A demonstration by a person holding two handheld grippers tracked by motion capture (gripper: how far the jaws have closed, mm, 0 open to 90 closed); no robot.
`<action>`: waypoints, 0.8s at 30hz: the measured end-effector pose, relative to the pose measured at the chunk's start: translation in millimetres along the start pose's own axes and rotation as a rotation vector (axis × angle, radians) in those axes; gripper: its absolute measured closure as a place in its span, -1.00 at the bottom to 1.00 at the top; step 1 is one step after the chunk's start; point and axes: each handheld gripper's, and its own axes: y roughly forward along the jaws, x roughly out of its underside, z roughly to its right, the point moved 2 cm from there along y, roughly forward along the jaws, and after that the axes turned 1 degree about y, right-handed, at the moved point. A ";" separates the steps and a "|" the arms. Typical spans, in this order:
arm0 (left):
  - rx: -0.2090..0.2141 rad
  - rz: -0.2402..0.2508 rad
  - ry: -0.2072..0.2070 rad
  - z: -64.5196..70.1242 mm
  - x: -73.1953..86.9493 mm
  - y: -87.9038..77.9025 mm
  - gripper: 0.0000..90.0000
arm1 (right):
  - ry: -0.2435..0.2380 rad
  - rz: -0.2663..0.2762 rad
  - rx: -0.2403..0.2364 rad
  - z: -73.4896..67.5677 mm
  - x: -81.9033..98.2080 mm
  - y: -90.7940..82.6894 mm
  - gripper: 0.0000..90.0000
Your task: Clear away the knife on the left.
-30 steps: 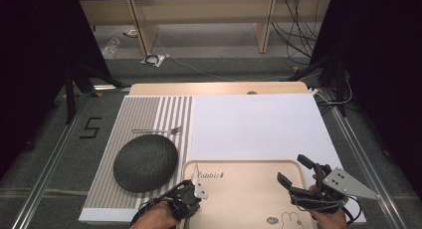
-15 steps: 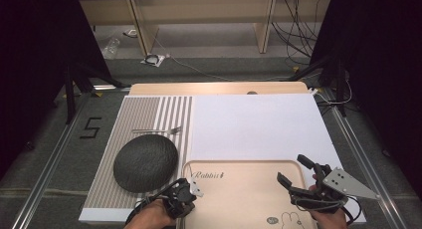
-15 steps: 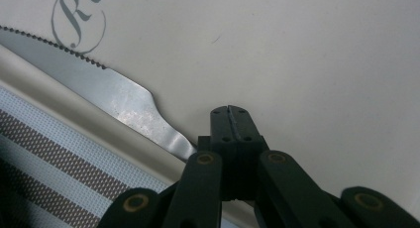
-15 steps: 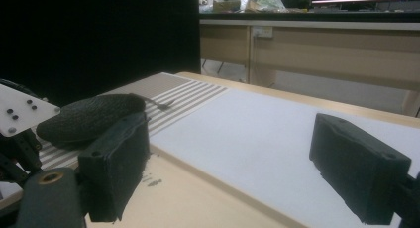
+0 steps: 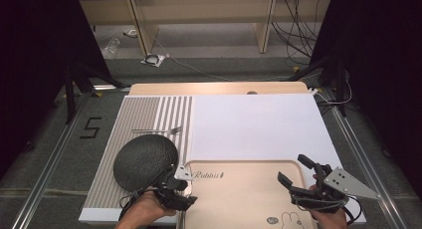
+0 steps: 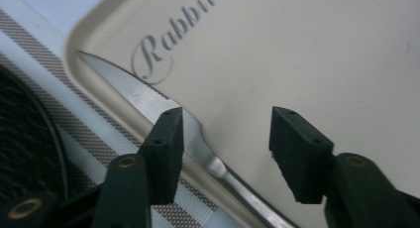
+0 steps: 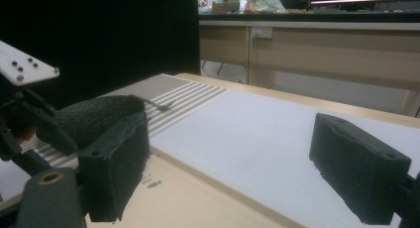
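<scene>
A table knife (image 6: 143, 96) lies along the left rim of the beige tray (image 5: 239, 199) printed "Rabbit", blade pointing away. My left gripper (image 6: 225, 119) hangs just over it at the tray's near-left corner (image 5: 180, 195). Its jaws have just been opening and now stand apart; the knife's neck runs under the left jaw, not pinched. My right gripper (image 5: 294, 173) hovers open above the tray's right side with nothing between its fingers (image 7: 230, 139). A dark, round, domed woven piece (image 5: 146, 162) sits on the striped mat (image 5: 144, 109) beside the left gripper.
A fork (image 5: 155, 131) lies on the striped mat beyond the dark round piece (image 7: 94, 116). A white sheet (image 5: 254, 124) covers the table's middle and right. Black curtains and shelving stand beyond the far edge. The tray's surface (image 6: 307, 54) is bare.
My left gripper has shifted a little to the left and lifted slightly at the tray's corner. The right gripper has kept still.
</scene>
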 end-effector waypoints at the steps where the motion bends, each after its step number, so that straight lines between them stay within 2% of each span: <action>1: -0.009 0.011 -0.013 -2.6 -0.2 -2.1 -0.09 | 0.000 0.001 0.000 0.0 0.0 0.1 -0.63; 5: -0.034 0.054 -0.048 -13.0 -1.9 -12.8 -0.29 | 0.001 0.006 -0.003 0.0 -0.3 0.2 -0.63; 9: -0.052 0.077 -0.056 -20.5 -2.4 -20.6 -0.43 | 0.004 0.005 -0.003 0.2 0.0 0.2 -0.63; 14: -0.093 0.109 -0.071 -31.1 -2.8 -29.5 -0.45 | 0.002 0.006 -0.004 0.1 0.1 0.4 -0.63; 17: -0.109 0.137 -0.094 -39.6 -2.8 -34.8 -0.46 | 0.007 0.001 -0.002 0.6 0.2 0.2 -0.63; 24: -0.135 0.160 -0.120 -54.7 0.3 -44.3 -0.49 | 0.009 0.002 -0.004 0.9 0.5 0.8 -0.63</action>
